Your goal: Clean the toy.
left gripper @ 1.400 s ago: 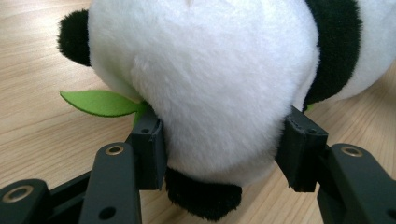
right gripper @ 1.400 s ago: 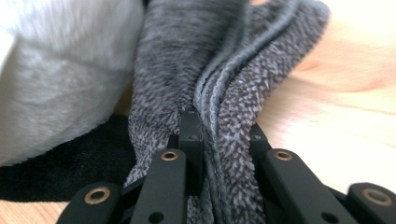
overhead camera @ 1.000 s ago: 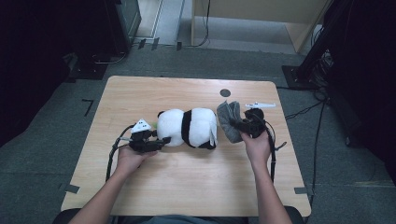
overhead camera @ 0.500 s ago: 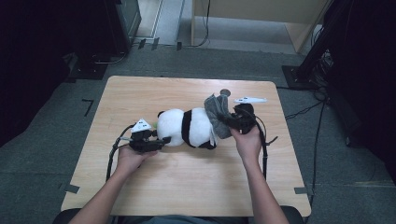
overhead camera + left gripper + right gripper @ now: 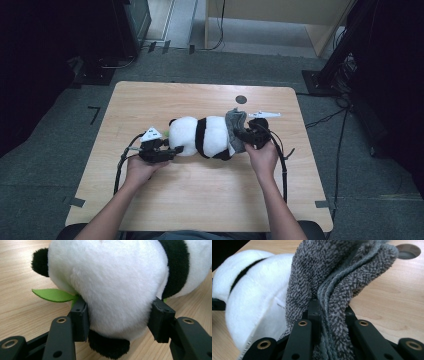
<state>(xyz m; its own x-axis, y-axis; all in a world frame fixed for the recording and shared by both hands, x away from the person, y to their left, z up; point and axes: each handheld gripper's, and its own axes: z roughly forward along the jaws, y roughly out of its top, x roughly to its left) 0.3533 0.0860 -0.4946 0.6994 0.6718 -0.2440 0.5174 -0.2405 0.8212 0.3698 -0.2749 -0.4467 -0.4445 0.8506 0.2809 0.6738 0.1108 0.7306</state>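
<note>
The pale wooden table with rounded corners (image 5: 200, 200) carries one large thing, a black-and-white plush panda (image 5: 202, 136) lying on its side across the middle of the top, and it has not shifted over the last second. What has changed is on the person's right: the folded grey terry-cloth towel (image 5: 234, 125), which a second ago sat off the panda's end, nearer the right edge of the table, has been carried in towards the toy and now lies against its right end, partly over the white fur. The right gripper view shows the cloth's folds rising between the black jaws, with the panda's white body just beside them. The right gripper (image 5: 248, 136) has its jaws pressed together on that bunched cloth, a tight pinch on several layers. The left gripper (image 5: 172, 151) has stayed where it was, its jaws half spread and clamped on either side of the panda's white head, a small green felt leaf (image 5: 53, 295) poking out by one pad. That reads as one hand steadying the toy while the other brings the towel to it, most likely to wipe or wrap the plush; the cloth has only just met the fur, so the rubbing or covering itself looks barely begun. A small dark round hole (image 5: 241, 99) sits in the tabletop beyond the towel.
</note>
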